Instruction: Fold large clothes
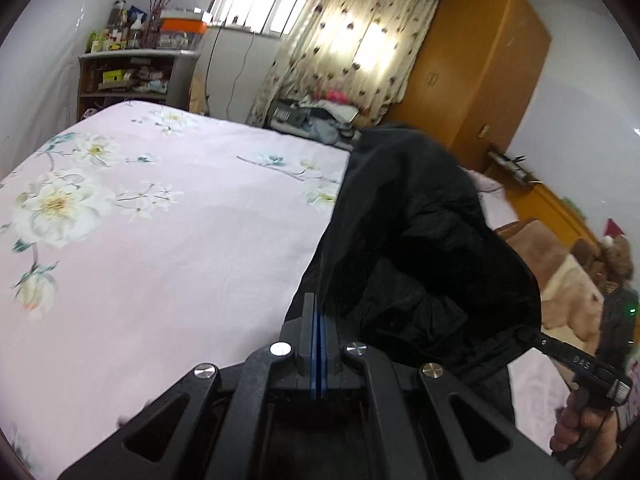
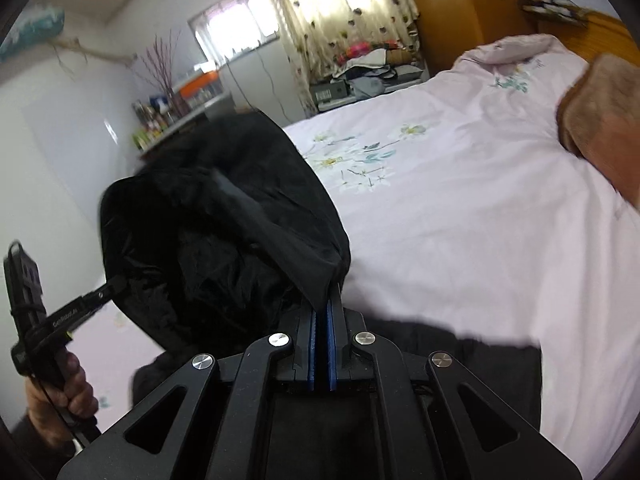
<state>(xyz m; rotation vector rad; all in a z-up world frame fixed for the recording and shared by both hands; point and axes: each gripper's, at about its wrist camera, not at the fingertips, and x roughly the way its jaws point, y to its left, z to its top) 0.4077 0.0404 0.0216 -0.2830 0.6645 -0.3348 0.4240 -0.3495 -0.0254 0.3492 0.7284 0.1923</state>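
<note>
A large black jacket (image 1: 420,240) hangs bunched above the pink flowered bed cover (image 1: 160,240), stretched between both grippers. In the left wrist view my left gripper (image 1: 319,300) is shut, with the jacket's edge rising from its tips. My right gripper (image 1: 526,334) bites the jacket's lower right edge. In the right wrist view the right gripper (image 2: 330,296) is shut on a fold of the jacket (image 2: 224,220). The left gripper (image 2: 116,282) pinches its left rim, a hand (image 2: 60,392) on its handle. More dark cloth lies under the right gripper on the bed cover (image 2: 460,220).
A brown blanket (image 2: 600,120) lies at the bed's head end. An orange wardrobe (image 1: 480,72), a patterned curtain (image 1: 360,40) and a pile of clothes (image 1: 320,116) stand beyond the bed. A cluttered shelf (image 1: 132,76) is at the far left corner.
</note>
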